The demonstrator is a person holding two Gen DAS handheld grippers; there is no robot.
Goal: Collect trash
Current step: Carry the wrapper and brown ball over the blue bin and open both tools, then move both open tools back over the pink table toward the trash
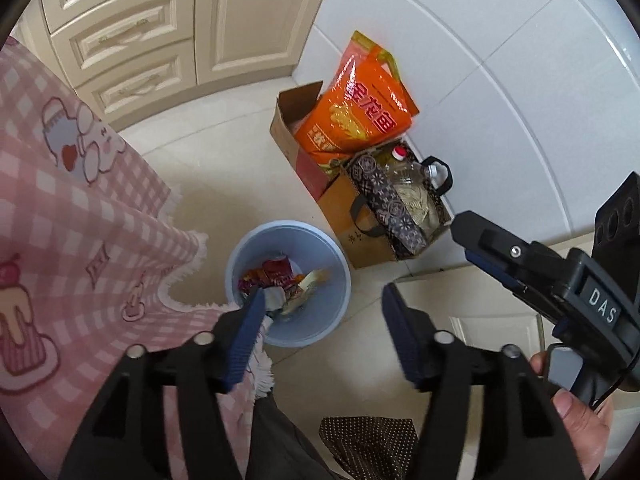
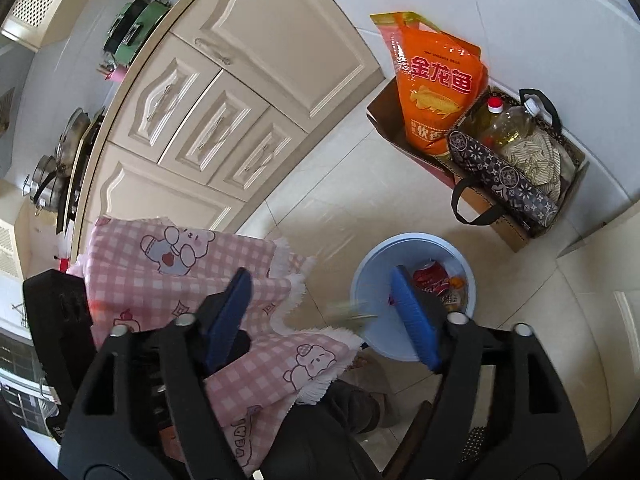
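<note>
Left wrist view: the left gripper (image 1: 324,308) has its fingers (image 1: 246,336) spread, nothing between them and nothing touched. The blue bin (image 1: 338,276) sits on the floor just beyond the fingertips, mostly between them, and holds the trash (image 1: 280,280): wrappers and a red can. The left finger's tip overlaps the bin's near rim in the picture. Left of that finger hangs the pink checked cloth (image 1: 80,200), its fringed edge reaching the bin. Beyond the bin stands a cardboard box (image 1: 288,136) with an orange bag (image 1: 360,112), and beside it a patterned bag (image 1: 384,200) with bottles. Bare tile floor lies between the bin and the cabinet (image 1: 140,20). At right, the right gripper (image 1: 476,240) is held by a hand (image 1: 576,408).

Right wrist view: the right gripper (image 2: 320,308) is spread wide and empty. A blurred scrap (image 2: 352,314) hangs in the air between the fingertips, over the bin's (image 2: 368,276) near rim, touching neither finger. The right finger overlaps the bin, where a red can (image 2: 432,276) lies. The left finger sits over the cloth (image 2: 200,256). Box and bags stand beyond the right finger, by the wall.
</note>
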